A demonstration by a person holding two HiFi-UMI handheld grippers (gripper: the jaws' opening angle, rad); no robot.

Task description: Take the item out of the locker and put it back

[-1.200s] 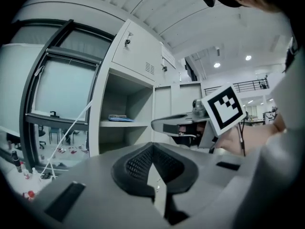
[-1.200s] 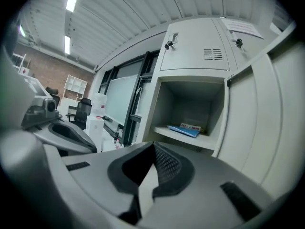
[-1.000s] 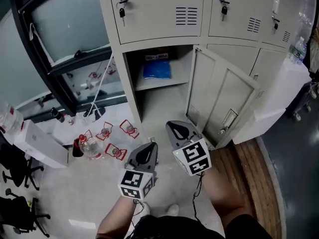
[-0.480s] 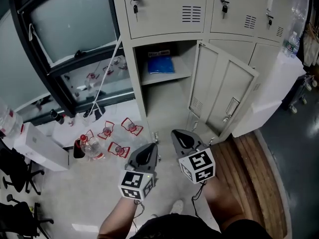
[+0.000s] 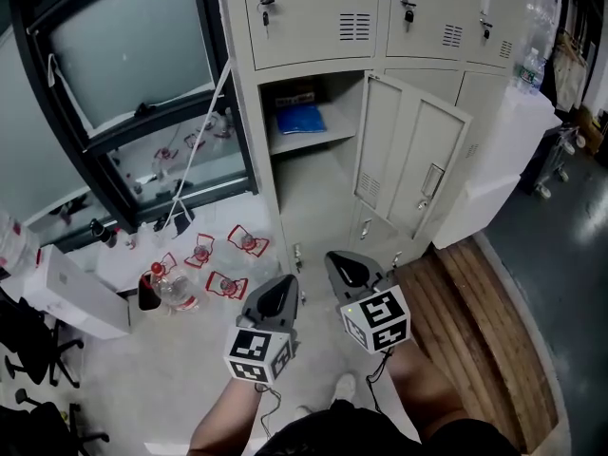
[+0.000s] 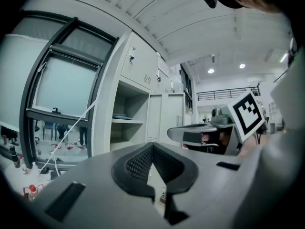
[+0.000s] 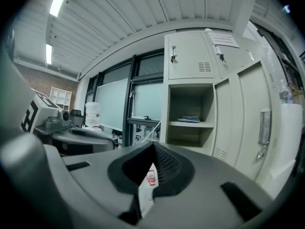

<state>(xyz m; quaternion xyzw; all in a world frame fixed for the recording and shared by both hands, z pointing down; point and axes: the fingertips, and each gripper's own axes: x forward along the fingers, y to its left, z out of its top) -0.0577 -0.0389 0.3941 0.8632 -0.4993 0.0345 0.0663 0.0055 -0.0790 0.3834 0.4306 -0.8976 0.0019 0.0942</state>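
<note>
Standing open ahead of the person, the locker [image 5: 313, 183] has its door [image 5: 408, 160] swung out to the right, which leaves the mouth of the compartment unobstructed. The shelf [image 5: 318, 141] sits in the upper part of that compartment. The blue item [image 5: 301, 118] lies flat on it towards the back, under a darker object that cannot be identified. Whether the item's long side runs across or into the shelf cannot be settled at this range. Both tools are well short of the locker, side by side and aimed roughly level towards it. The right gripper [image 5: 340, 264] has its jaws closed together and holds nothing; only floor shows through the gap behind the tips. The left gripper [image 5: 283, 288] is likewise closed and empty. The item lies ahead of and above both tools, between their lines of aim. In my judgement the right gripper, slightly further forward, is the nearer.
</note>
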